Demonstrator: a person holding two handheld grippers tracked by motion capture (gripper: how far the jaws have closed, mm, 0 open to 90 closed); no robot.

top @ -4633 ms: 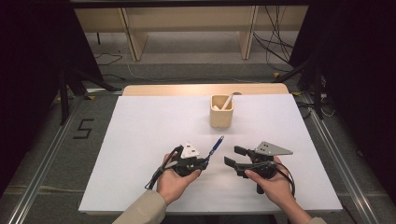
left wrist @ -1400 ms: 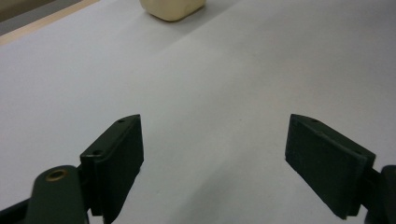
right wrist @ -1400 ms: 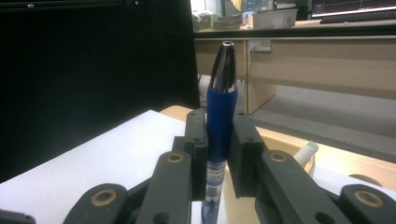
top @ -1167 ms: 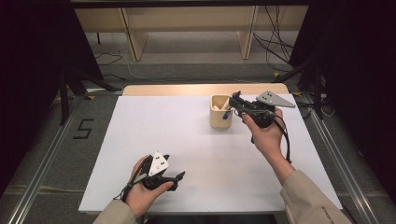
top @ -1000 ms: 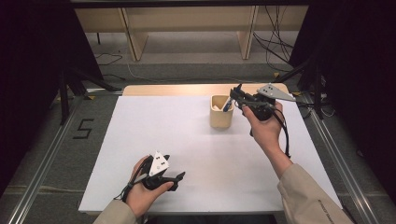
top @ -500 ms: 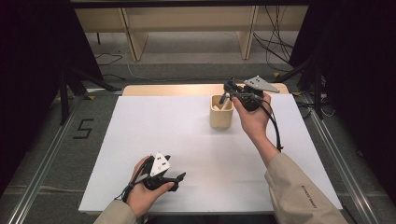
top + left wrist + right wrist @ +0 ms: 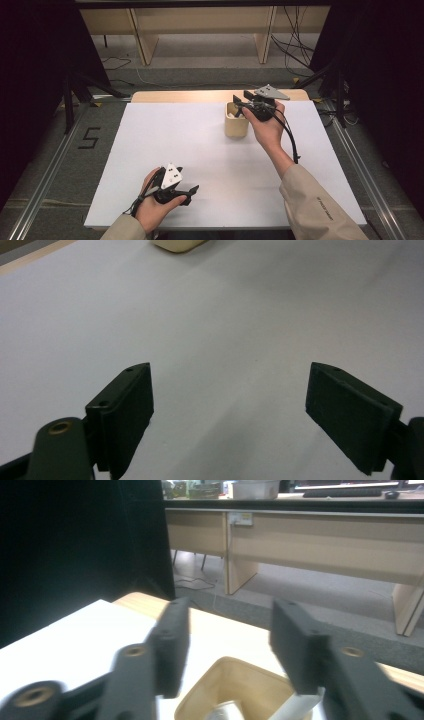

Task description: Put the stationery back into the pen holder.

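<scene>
A beige cup [image 7: 236,126] stands at the far middle of the white table [image 7: 200,150]. My right gripper [image 7: 239,106] hovers just over its rim, pointing left. Its jaws have just been opening and stand apart with nothing between them. In the right gripper view the jaws [image 7: 227,635] frame the cup's mouth [image 7: 235,680], where a white stick [image 7: 295,706] and a greyish item lie inside. My left gripper [image 7: 191,195] rests low at the table's front left, open and empty. The left gripper view has its jaws [image 7: 230,410] wide over bare table, with the cup's base [image 7: 178,244] far ahead.
The table's wooden far edge [image 7: 200,95] lies right behind the cup. Beyond it are wooden desk legs [image 7: 145,45] and cables [image 7: 295,45] on the floor. Metal rails [image 7: 45,190] run along both sides of the table.
The right hand has shifted left from beside the cup to over it and sunk a little. Its jaws, shut before, now stand apart. The left hand has kept still.
</scene>
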